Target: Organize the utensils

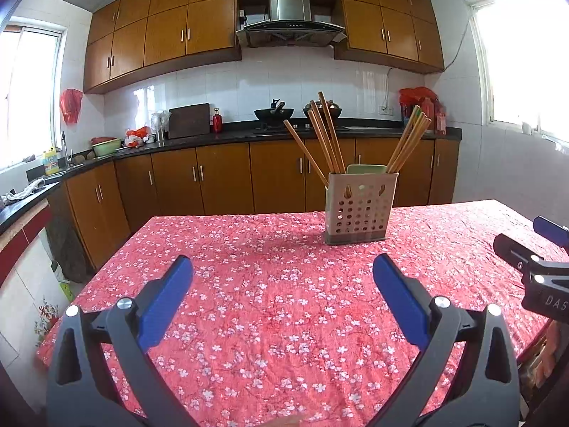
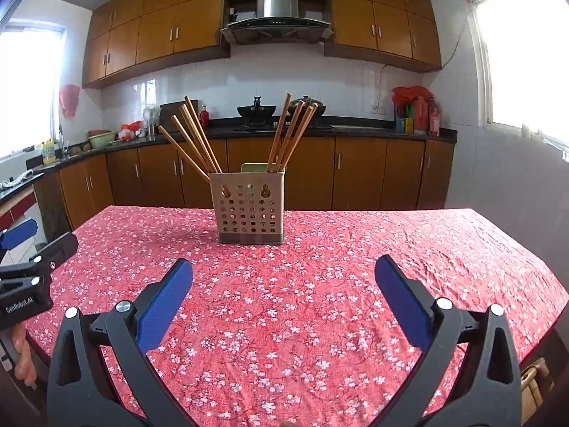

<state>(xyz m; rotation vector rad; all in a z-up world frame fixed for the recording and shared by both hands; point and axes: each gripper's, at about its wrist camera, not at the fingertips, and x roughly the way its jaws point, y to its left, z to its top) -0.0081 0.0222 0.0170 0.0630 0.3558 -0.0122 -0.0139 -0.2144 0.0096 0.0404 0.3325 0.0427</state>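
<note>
Left wrist view shows your left gripper [image 1: 282, 267] hovering low over the tablecloth [image 1: 270, 320], its blue fingers [image 1: 167, 295] spread wide with nothing between them. Your right gripper [image 2: 283, 267] is the same: spread, empty, aimed straight at the holder [image 2: 247, 208]. The holder stands upright on the far half of the table, well apart from both grippers. It carries two fans of chopsticks: a left bunch [image 2: 193, 138] leaning left and a right bunch [image 2: 288, 135] leaning right, with a pale green piece [image 2: 253, 167] showing between them at the back rim. No loose utensils lie on the cloth that you can see.

So the step in hand looks like a reach toward the holder, probably to regroup the sticks. From the right wrist view the holder sits dead ahead, so lead with the right and keep the left ready to steady the holder's wall. The holder looks light and tall, and could tip if you drag sideways on a leaning stick.

Come in above the rim, not at the perforated front. Pick one stick, or a tight pair, near its upper half where the fan spreads and the sticks stand clear of each other. Close across the stick, then lift along its lean rather than straight up, so it slides out without levering the rest.
</note>
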